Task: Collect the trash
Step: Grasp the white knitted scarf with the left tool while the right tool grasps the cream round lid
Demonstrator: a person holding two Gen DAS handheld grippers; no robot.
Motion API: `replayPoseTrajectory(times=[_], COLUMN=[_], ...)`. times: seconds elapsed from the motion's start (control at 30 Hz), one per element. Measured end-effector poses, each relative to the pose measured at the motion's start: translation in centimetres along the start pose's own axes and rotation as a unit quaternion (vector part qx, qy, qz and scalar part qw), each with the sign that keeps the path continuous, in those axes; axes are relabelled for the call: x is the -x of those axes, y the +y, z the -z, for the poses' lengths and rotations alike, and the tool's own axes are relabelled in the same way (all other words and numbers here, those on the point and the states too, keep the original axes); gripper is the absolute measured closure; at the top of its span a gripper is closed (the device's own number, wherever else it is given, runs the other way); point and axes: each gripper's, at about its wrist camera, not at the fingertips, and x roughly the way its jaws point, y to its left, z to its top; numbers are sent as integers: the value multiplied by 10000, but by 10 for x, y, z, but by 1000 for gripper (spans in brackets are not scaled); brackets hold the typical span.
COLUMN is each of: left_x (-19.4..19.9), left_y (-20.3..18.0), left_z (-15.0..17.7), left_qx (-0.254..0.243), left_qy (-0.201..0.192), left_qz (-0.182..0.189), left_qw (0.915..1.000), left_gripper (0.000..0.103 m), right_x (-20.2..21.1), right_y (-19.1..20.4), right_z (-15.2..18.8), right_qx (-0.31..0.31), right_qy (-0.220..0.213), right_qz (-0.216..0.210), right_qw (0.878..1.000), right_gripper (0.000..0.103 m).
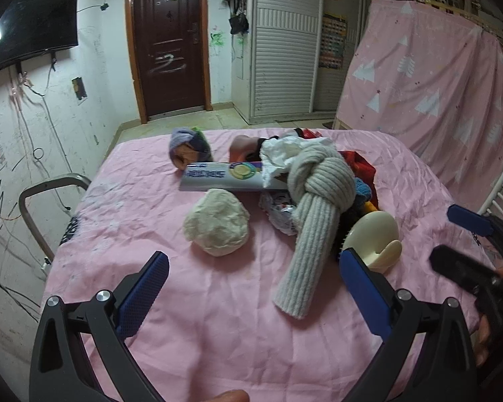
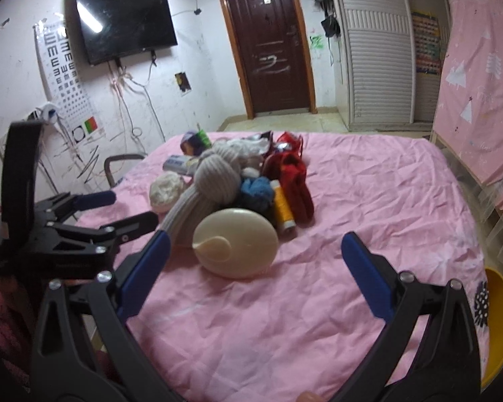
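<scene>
Both grippers, left gripper [image 1: 253, 269] and right gripper [image 2: 253, 263], spread wide, empty; yellow spool [image 2: 282, 208] beside knotted scarf [image 1: 313, 201] shows only from right wrist.

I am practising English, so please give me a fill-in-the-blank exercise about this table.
1. The cloth on the table is ____.
2. The grey scarf is tied in a ____.
3. Both tongs, left and right, are ____ and hold nothing.
4. The thread spool is ____ in colour.

Missing words: pink; knot; open; yellow
</scene>
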Motion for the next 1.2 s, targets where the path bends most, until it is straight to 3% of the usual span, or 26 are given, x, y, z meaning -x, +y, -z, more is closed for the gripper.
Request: replayPoseTrajectory(times=[0.23, 0.3, 0.37, 0.43, 0.5, 0.6, 0.83, 1.0, 1.2], left_x=[-22, -32, -45, -53, -58, -62, -36, -18, 6], left_y=[-10, -14, -15, -16, -17, -19, -17, -8, -8], left_z=[-17, -20, -20, -19, -18, -15, -17, -20, -22], left_qx=[289, 398, 555, 668, 724, 776, 797, 820, 688], left_qy=[286, 461, 663, 723, 761, 772, 323, 132, -247], left_qz=[724, 808, 941, 1050, 1147, 1369, 1473, 1560, 1645], left_qw=[9965, 9949, 9918, 9896, 9878, 9845, 9853, 9843, 9837], left_gripper=[15, 33, 45, 53, 74, 90, 98, 99, 99], right_x=[-18, -20, -24, -27, -30, -35, -50, -60, -63], right_y=[0, 0, 1, 3, 4, 9, 20, 23, 20], right_z=[10, 14, 16, 17, 16, 14, 8, 11, 15], right_qx=[241, 297, 357, 397, 427, 492, 537, 579, 639], right_qy=[399, 468, 522, 577, 609, 639, 836, 1024, 968], right_qz=[-89, -115, -117, -135, -154, -177, -231, -106, 10], right_qw=[9989, 9984, 9979, 9975, 9971, 9966, 9948, 9930, 9933], right_gripper=[5, 5, 5, 5, 5, 5, 5, 32, 39])
